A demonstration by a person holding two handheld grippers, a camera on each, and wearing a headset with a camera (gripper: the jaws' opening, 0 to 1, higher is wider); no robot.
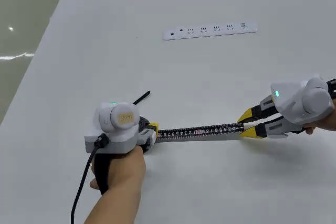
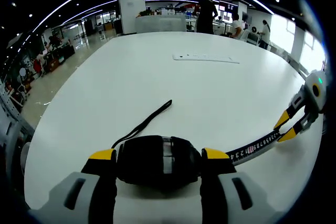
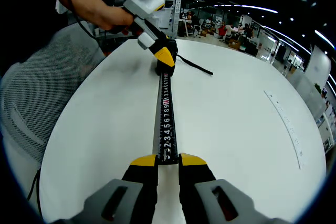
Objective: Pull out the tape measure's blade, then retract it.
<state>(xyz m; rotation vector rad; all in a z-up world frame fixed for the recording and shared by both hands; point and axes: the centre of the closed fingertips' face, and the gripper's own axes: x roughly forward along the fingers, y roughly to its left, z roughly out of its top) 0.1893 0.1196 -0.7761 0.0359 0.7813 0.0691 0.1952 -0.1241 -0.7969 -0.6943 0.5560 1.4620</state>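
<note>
A black tape measure case (image 2: 158, 160) sits between the yellow-tipped jaws of my left gripper (image 2: 159, 155), which is shut on it; in the head view the case (image 1: 144, 126) is mostly hidden under the left gripper (image 1: 149, 132). Its black blade with white numbers (image 1: 199, 131) lies drawn out across the white table to my right gripper (image 1: 245, 124), shut on the blade's end (image 3: 167, 157). The right gripper view looks down the blade (image 3: 166, 114) to the case (image 3: 167, 62) and left gripper (image 3: 164, 56). The case's black wrist strap (image 2: 147, 121) trails on the table.
A white power strip (image 1: 210, 30) lies flat farther back on the table (image 1: 131, 51). The table's left edge (image 1: 39, 40) borders a glossy floor. A black cable (image 1: 84, 182) hangs from the left gripper. People stand far off in the room (image 2: 210, 17).
</note>
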